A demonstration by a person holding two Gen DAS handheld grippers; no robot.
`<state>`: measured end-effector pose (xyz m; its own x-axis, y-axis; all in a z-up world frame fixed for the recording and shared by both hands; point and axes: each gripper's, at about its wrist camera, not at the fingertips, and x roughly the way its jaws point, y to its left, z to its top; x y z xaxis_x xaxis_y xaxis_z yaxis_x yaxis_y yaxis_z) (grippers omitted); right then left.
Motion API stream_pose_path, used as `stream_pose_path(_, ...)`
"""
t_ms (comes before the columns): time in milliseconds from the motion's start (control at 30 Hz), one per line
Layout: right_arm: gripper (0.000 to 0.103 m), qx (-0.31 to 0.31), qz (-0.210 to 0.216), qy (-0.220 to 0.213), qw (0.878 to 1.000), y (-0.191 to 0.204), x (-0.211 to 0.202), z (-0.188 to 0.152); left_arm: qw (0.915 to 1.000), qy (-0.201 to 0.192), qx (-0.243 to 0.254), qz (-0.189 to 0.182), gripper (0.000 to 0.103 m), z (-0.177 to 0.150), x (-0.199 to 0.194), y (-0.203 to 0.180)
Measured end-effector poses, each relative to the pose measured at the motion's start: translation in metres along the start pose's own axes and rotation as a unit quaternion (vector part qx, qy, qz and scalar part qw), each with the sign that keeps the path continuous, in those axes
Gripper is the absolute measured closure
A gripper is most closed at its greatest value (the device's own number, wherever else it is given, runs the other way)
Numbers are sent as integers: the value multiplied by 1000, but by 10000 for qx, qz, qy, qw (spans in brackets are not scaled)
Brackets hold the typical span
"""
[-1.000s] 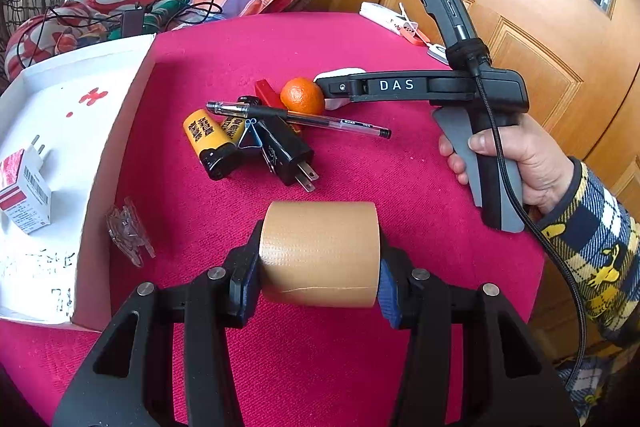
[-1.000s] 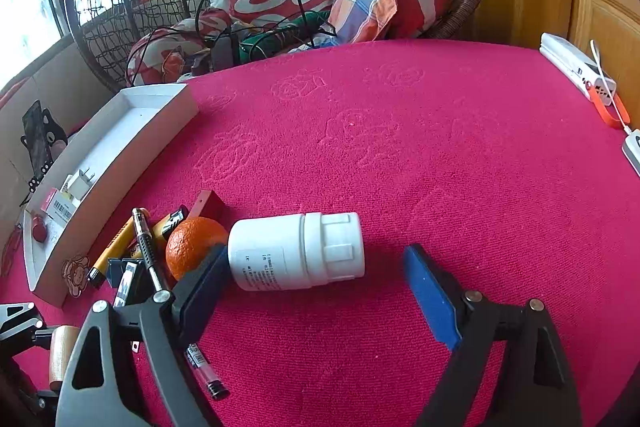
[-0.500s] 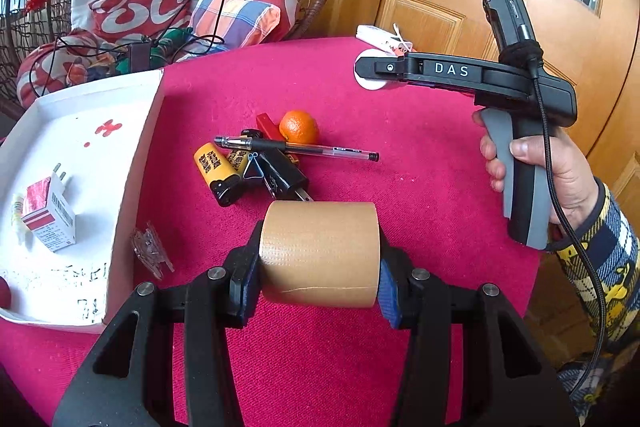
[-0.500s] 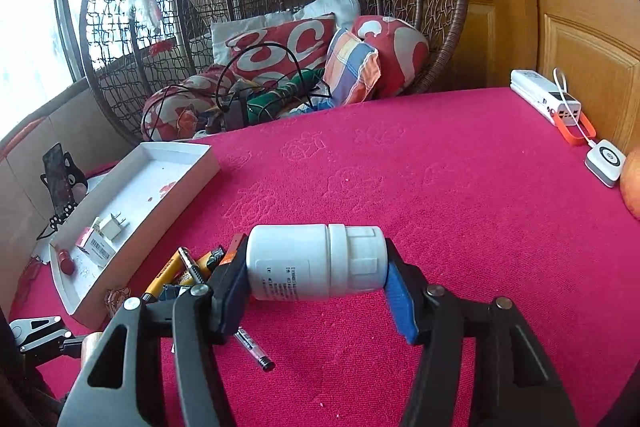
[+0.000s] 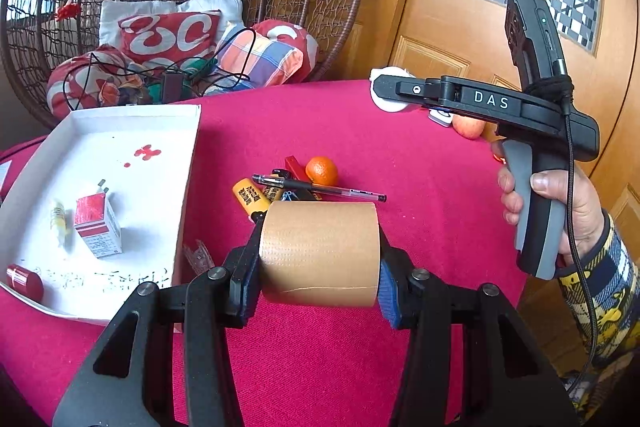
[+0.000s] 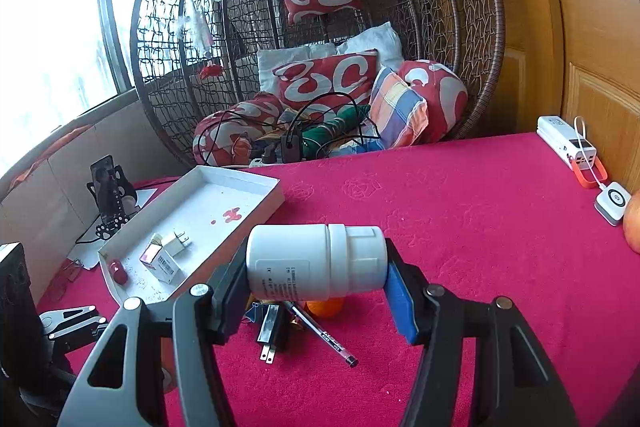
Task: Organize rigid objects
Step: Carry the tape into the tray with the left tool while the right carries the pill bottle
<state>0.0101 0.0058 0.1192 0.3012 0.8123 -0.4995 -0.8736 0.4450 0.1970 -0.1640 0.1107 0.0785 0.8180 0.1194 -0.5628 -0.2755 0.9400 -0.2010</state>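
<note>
left hand-held gripper [image 5: 319,259] clamps tape roll [image 5: 319,253] | above red tablecloth [image 5: 420,211]

Your right gripper [image 5: 394,95] has a black body marked "DAS", a grey handle and a black braided cable. Your right hand [image 5: 560,203] shows bare skin and a yellow-navy plaid sleeve [image 5: 600,291].

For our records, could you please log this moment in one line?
left gripper: shut on tape roll | right gripper: shut on white bottle | both above table
</note>
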Motion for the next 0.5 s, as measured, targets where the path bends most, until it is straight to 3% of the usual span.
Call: stream_pose_path(500,43,-406,197,47,9990,45,4,12,9975,-458,-497,208,56,-2,-37,42)
